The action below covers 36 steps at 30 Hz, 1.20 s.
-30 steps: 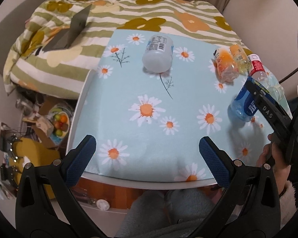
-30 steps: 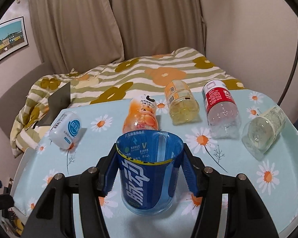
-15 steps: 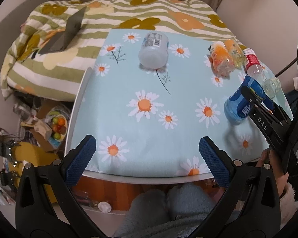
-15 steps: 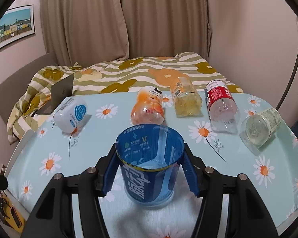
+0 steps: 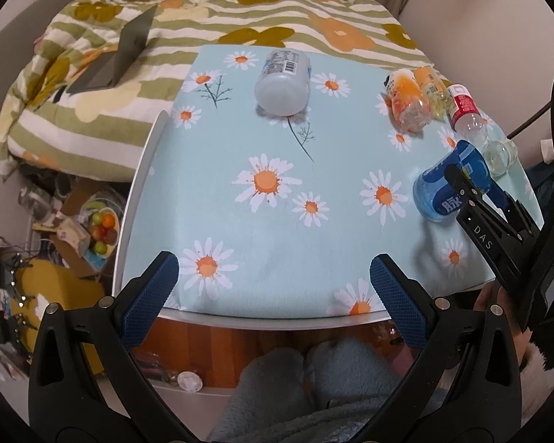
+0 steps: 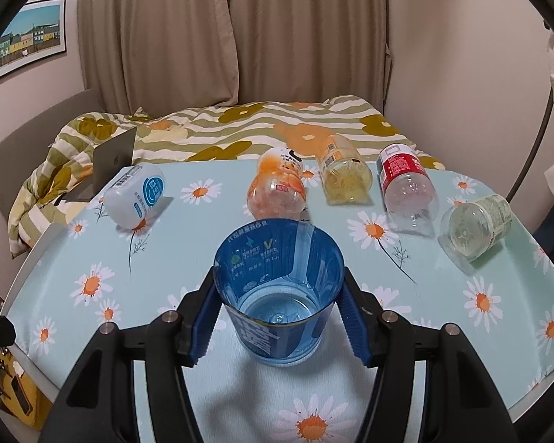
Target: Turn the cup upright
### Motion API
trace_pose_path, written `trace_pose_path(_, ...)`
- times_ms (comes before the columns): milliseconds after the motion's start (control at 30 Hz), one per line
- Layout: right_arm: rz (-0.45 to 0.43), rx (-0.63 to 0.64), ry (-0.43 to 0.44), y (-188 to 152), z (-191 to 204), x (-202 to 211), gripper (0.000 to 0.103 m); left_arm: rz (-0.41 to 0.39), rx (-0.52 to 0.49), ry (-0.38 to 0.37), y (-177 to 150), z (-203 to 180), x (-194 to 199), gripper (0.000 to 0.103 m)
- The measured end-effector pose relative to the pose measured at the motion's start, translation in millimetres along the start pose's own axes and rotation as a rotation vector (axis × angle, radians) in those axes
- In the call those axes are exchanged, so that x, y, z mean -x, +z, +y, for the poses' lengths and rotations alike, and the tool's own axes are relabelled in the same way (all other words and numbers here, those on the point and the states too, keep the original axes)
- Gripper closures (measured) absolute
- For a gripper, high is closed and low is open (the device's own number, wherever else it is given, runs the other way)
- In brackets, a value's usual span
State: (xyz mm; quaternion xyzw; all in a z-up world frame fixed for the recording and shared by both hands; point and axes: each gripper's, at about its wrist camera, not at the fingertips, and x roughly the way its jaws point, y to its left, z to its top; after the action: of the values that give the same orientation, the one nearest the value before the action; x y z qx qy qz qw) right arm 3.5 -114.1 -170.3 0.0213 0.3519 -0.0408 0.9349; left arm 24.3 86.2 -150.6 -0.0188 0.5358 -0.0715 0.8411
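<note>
A clear blue plastic cup (image 6: 279,295) with white lettering stands mouth up on the daisy-print table (image 6: 461,350). My right gripper (image 6: 279,323) is shut on the blue cup, with a blue pad on each side of it. In the left wrist view the cup (image 5: 448,186) is at the right of the table, held by the right gripper (image 5: 461,184). My left gripper (image 5: 273,295) is open and empty, above the table's near edge.
Several bottles lie on their sides at the back: a white one (image 6: 134,197), an orange one (image 6: 277,192), a yellow one (image 6: 345,177), a red-labelled one (image 6: 406,188) and a clear jar (image 6: 474,230). A bed with a laptop (image 6: 110,164) lies behind. Floor clutter (image 5: 74,229) is at the left.
The right gripper's view has tipped down over the cup, so I see into its open mouth. The left gripper has drawn back and up from the table.
</note>
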Motion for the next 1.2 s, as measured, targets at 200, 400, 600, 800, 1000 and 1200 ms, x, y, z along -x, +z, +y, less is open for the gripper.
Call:
trace_pose_path(200,-0.003,-0.019,0.002,-2,-1,2,0.018,0.001,-0.005,-0.006,-1,-1,-1,0.000)
trace_pose_path(400,-0.007,-0.026,0.010,-4,-4,3,0.001,0.001,-0.014,-0.013,-3,-5,-1,0.000)
trace_pose_path(600,-0.006,-0.013,0.016,-4,-8,9,0.001,-0.015,-0.012,-0.011,-3,-12,2,0.000)
trace_pose_path(800,0.020,-0.003,0.060,8,-24,35,0.001,-0.063,-0.044,0.003,5,-36,26,0.000)
trace_pose_path(1000,0.100,-0.004,0.057,36,-51,78,0.001,-0.126,-0.092,0.025,18,-71,61,0.000)
trace_pose_path(1200,0.184,-0.014,0.011,65,-87,113,0.001,-0.178,-0.120,0.056,22,-103,93,0.000)
